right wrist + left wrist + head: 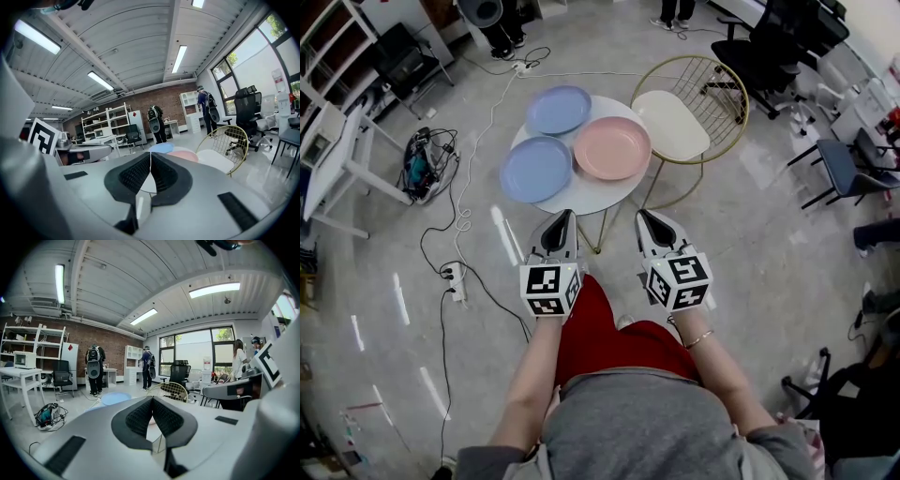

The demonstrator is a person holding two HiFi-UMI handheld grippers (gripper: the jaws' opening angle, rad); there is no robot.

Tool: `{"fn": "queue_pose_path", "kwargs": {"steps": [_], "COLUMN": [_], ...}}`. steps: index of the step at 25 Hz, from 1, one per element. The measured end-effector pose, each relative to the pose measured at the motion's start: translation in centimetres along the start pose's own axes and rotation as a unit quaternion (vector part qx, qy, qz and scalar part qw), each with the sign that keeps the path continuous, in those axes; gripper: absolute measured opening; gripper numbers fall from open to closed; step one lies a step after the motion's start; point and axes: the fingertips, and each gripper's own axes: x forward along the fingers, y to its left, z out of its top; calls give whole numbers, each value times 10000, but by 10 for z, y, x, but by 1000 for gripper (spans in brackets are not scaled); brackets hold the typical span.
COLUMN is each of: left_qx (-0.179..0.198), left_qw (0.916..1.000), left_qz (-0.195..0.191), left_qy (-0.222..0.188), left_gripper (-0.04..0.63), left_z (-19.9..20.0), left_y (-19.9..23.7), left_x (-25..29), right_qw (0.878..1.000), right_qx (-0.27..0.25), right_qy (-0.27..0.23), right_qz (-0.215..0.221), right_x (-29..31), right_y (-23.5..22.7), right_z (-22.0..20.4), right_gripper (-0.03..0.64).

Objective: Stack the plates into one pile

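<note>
Three plates lie side by side on a small round white table [581,195]: a blue plate [558,110] at the back, a second blue plate [535,169] at the front left and a pink plate [612,148] on the right. My left gripper [566,217] and right gripper [643,217] hover side by side short of the table's near edge, pointing toward it. Both are shut with nothing between the jaws. The left gripper view shows its gripper [152,399] shut, a blue plate [115,398] beyond. In the right gripper view, past that gripper [150,157], lie a blue plate [162,147] and the pink plate [185,155].
A gold wire chair [689,112] with a cream seat stands against the table's right side. Cables and a power strip [455,281] run over the floor at left, near a white desk [342,159]. Office chairs [778,47] stand at the back right. People stand far off [93,369].
</note>
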Motion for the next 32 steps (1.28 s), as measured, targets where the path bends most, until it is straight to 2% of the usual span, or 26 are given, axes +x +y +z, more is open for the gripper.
{"fn": "queue_pose_path", "kwargs": {"steps": [10,19,32], "left_qx": [-17,-52,-44], "left_qw": [9992,9968,9885], "left_qz": [-326,-634,-1328], "left_qy": [215,488,720], "left_gripper": [15,15,15], "left_z": [-2,-2,-5], "left_y": [66,141,174], "left_x": [86,158,228], "right_qw": [9993,9958,9819], "right_qx": [53,265,544], "right_qy": [244,519,576], "right_qz": [-279,-703,-1719], "right_x": [100,189,232], "right_y": [-15,-23,-57], "right_z": [8,12,17], "right_gripper": [29,29,29]}}
